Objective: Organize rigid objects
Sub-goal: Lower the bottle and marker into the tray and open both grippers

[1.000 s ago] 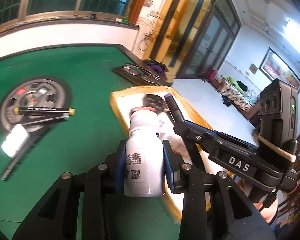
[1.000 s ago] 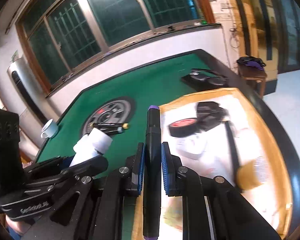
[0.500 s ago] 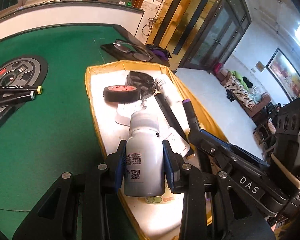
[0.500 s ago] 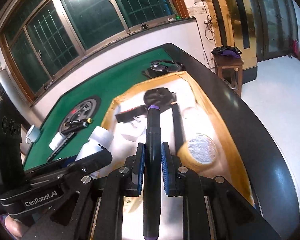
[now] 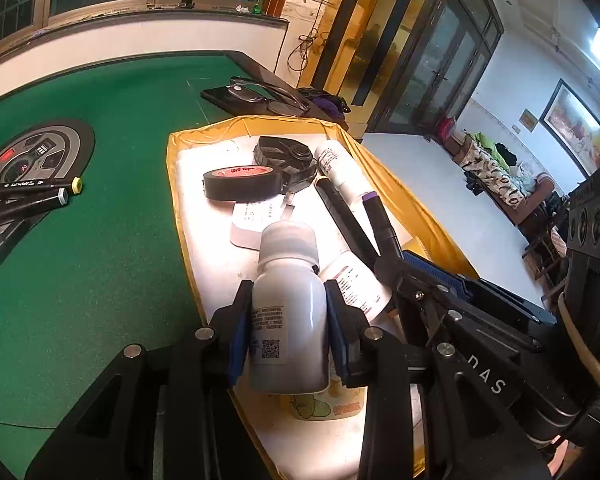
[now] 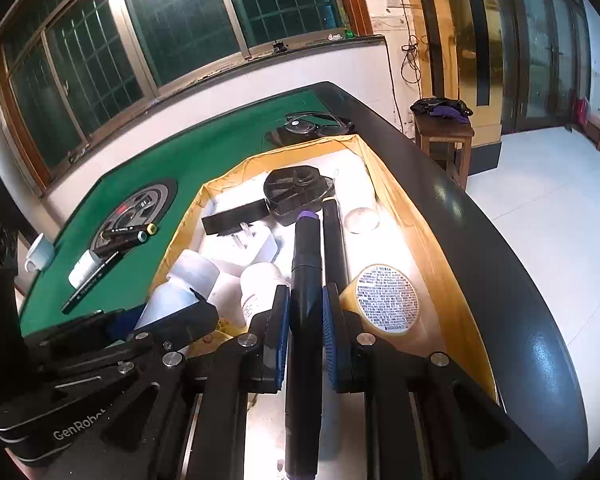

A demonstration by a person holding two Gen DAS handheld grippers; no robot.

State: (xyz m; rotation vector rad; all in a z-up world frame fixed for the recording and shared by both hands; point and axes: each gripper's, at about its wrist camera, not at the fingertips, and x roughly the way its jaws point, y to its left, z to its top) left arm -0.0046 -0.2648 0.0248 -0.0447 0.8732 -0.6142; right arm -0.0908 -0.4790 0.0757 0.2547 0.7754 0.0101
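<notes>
My left gripper (image 5: 287, 322) is shut on a white pill bottle (image 5: 287, 304), held low over the near end of the yellow-rimmed tray (image 5: 173, 168). The same bottle (image 6: 180, 292) shows at the left in the right wrist view. My right gripper (image 6: 306, 320) is shut on a black marker with a purple cap (image 6: 306, 264), pointing along the tray's middle; in the left wrist view that marker (image 5: 378, 220) sticks out to the right of the bottle. Inside the tray lie a black tape roll (image 5: 240, 182), a black case (image 5: 286, 156), a white tube (image 5: 340, 170) and another black marker (image 6: 334, 240).
On the green table (image 5: 100, 240), left of the tray, two markers (image 5: 32, 192) lie on a round grey disc (image 5: 40, 148). Glasses on a dark pad (image 5: 256, 94) sit beyond the tray. A white cup (image 6: 40, 252) and a pencil (image 6: 92, 280) are at far left. A yellow round container (image 6: 384, 300) stands by my right fingers.
Both grippers moved from the green table's side to over the tray and came lower. Each keeps its hold, the bottle on the left, the marker on the right.
</notes>
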